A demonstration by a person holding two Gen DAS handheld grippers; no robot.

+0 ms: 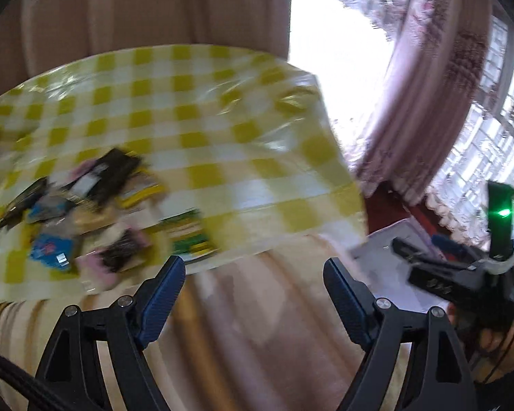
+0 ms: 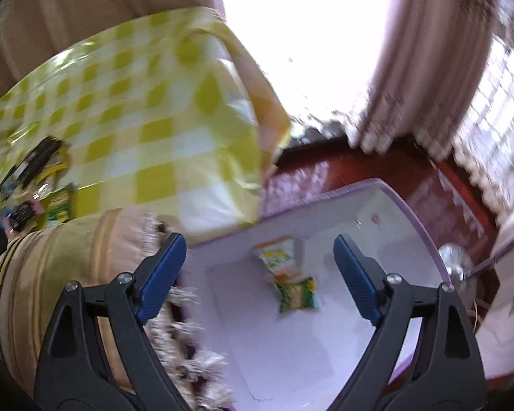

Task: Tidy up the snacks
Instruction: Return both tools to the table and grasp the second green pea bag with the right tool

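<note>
A blurred pile of snack packets (image 1: 85, 212) lies on the near left part of a table with a yellow and white checked cloth (image 1: 195, 109); the pile also shows at the left edge of the right wrist view (image 2: 34, 188). My left gripper (image 1: 253, 294) is open and empty, in front of and below the table's near edge. My right gripper (image 2: 260, 270) is open and empty above a white tray (image 2: 377, 219) with a purple rim. Two green and yellow snack packets (image 2: 288, 277) lie in the tray. The right gripper also shows in the left wrist view (image 1: 438, 267).
A beige striped fringed cloth (image 2: 68, 257) hangs below the table's front. The tray stands on a dark red surface (image 2: 411, 185) to the right of the table. Pink curtains (image 1: 428, 85) and a bright window stand behind. A metal round object (image 2: 457, 260) lies by the tray's right rim.
</note>
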